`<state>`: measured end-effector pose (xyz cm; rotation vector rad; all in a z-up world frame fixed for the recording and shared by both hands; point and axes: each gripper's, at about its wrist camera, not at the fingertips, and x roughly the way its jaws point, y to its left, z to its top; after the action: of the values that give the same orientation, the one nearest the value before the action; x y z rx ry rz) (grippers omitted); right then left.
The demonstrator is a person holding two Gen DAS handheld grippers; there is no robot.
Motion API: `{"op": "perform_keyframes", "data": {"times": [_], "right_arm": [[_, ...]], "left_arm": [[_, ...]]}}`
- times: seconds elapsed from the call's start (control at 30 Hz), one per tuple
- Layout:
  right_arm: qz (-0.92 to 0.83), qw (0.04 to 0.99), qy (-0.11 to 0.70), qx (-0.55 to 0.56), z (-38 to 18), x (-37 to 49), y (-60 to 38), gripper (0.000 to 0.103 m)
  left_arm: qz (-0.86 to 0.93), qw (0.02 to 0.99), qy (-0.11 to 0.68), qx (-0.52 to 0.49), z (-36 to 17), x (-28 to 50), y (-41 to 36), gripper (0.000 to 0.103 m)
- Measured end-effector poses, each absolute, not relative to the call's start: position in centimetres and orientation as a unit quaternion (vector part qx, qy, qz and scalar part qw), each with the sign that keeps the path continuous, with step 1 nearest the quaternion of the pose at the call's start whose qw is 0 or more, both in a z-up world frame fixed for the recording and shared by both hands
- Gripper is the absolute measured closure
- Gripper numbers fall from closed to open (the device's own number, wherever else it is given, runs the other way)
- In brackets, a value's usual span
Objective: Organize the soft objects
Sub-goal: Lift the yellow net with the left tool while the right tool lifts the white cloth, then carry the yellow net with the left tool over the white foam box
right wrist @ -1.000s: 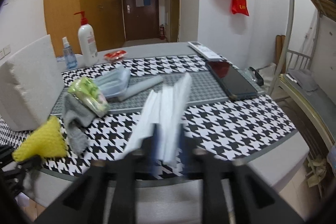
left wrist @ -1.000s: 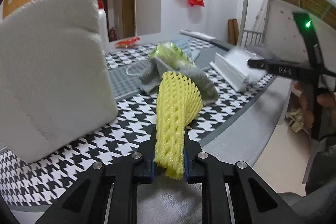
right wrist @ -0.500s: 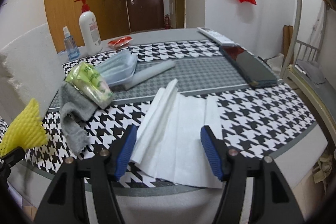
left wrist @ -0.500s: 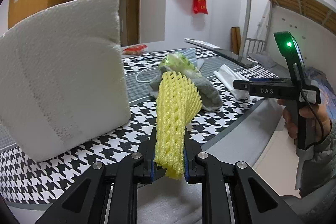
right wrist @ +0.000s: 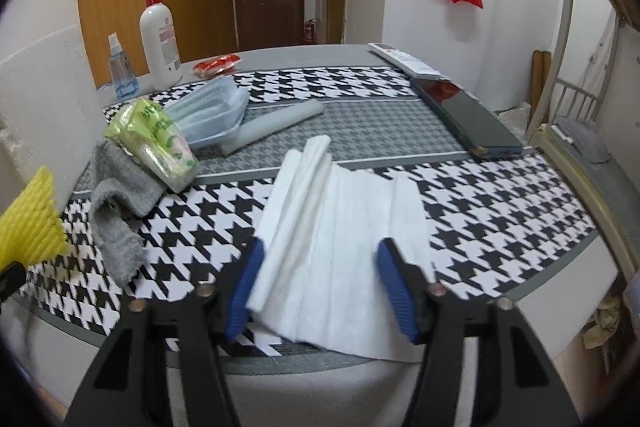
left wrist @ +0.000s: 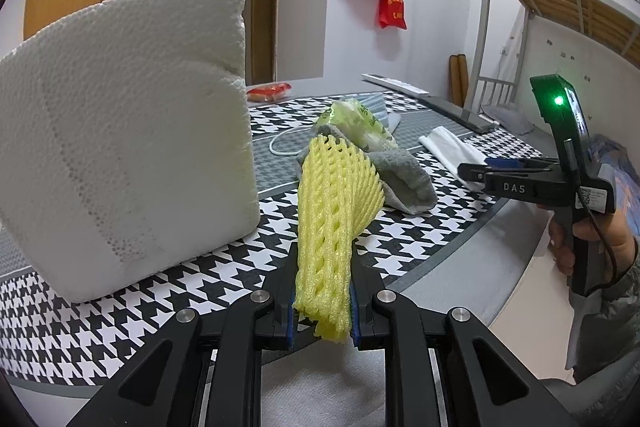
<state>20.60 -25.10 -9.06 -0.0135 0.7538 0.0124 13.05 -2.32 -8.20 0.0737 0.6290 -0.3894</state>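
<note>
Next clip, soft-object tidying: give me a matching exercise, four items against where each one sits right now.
Items:
1. yellow foam net
2. white tissue sheet
3. grey sock
4. green tissue pack

Places:
A. lying on the sock's upper end
B. pinched in the left gripper
C. draped on the cloth beside the foam net
D. spread flat between the right gripper's open jaws

Pairs: 1-B, 2-D, 3-C, 4-A
</note>
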Motion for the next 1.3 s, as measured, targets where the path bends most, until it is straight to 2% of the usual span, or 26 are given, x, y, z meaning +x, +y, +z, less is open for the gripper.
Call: {"op": "perform_keyframes", "data": {"times": [0.07,0.2,0.27,0.33,1.3], "right_arm": [[0.007,0.929,0.369,-0.009,-8.9,20.5,-25.1,0.068],[0.010,0.929,0.370,-0.009,-8.9,20.3,-25.1,0.079],[0.013,0.929,0.370,0.001,-8.7,20.3,-25.4,0.091],[0.020,0.932,0.362,0.013,-8.3,20.1,-25.7,0.093],[0.104,0.965,0.236,0.040,0.6,16.0,-23.6,0.094]], "left_arm": [[-0.188,0.932,0.307,0.036,-8.2,13.0,-2.3,0.083],[-0.190,0.933,0.303,0.036,-7.8,12.7,-2.3,0.083],[-0.191,0.934,0.299,0.040,-7.5,12.4,-2.4,0.083],[-0.190,0.936,0.292,0.039,-7.0,12.1,-2.3,0.083],[-0.166,0.964,0.204,0.028,0.3,11.8,-2.1,0.083]]}}
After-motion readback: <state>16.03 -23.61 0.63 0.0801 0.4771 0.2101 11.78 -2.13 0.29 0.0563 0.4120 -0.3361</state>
